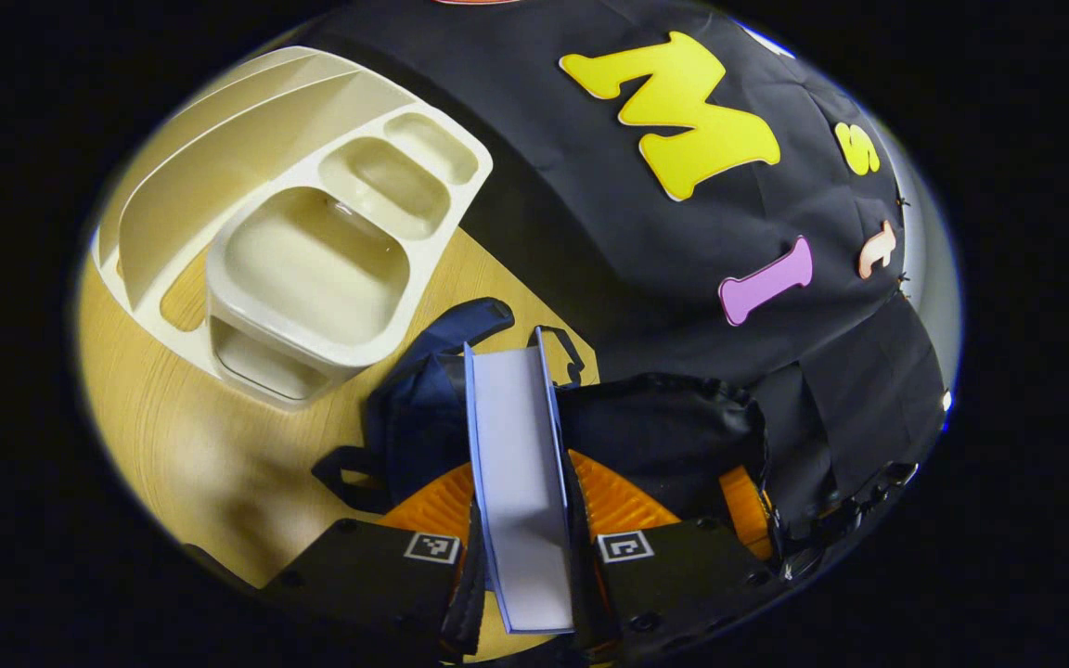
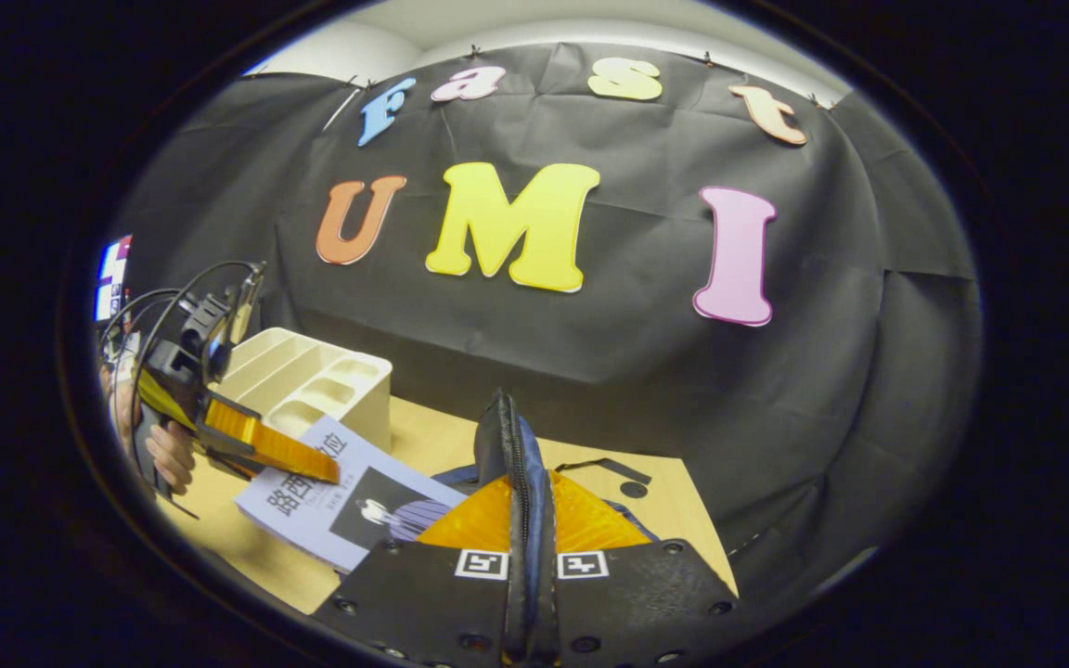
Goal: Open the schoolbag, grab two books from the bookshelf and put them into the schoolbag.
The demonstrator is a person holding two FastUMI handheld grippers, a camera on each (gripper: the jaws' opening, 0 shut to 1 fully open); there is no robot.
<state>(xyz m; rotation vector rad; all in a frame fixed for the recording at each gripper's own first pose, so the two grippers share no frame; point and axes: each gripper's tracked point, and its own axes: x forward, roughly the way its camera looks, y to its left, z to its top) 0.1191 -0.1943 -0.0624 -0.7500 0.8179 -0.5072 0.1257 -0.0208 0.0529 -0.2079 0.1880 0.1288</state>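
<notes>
Left tongs [image 1: 523, 557], as we find them in the left gripper view, are pressed onto a book [image 1: 518, 482], one finger on each cover, with the page block facing the camera and the spine turned away. We judge the edge-on hold to be deliberate: a book carried upright and narrow can slide into a slot-like opening. Just beyond the book lies the schoolbag [image 1: 442, 390], dark blue, its straps and loops spread over the table [image 1: 163, 417]. To the upper left stands the bookshelf [image 1: 312, 232], a cream plastic organiser with slanted dividers and small trays; its visible compartments hold no books. Dark fabric bunches to the right of the book; whether it belongs to the bag or to the booth's cloth we cannot tell.

Right tongs [image 2: 530, 594], in the right gripper view, pinch a zippered edge of the schoolbag [image 2: 518, 464] and lift it upright between the fingers. We read this as holding the mouth of the bag open for loading. Farther off to the left, the left tongs [image 2: 270, 450] carry the book [image 2: 349, 501] tilted, cover showing, low over the table [image 2: 664, 506] and near the bag; a hand [image 2: 168, 455] grips the handle. The bookshelf [image 2: 312, 380] stands behind.

Light wood grain covers the table, and black cloth closes the booth behind and to the right.
</notes>
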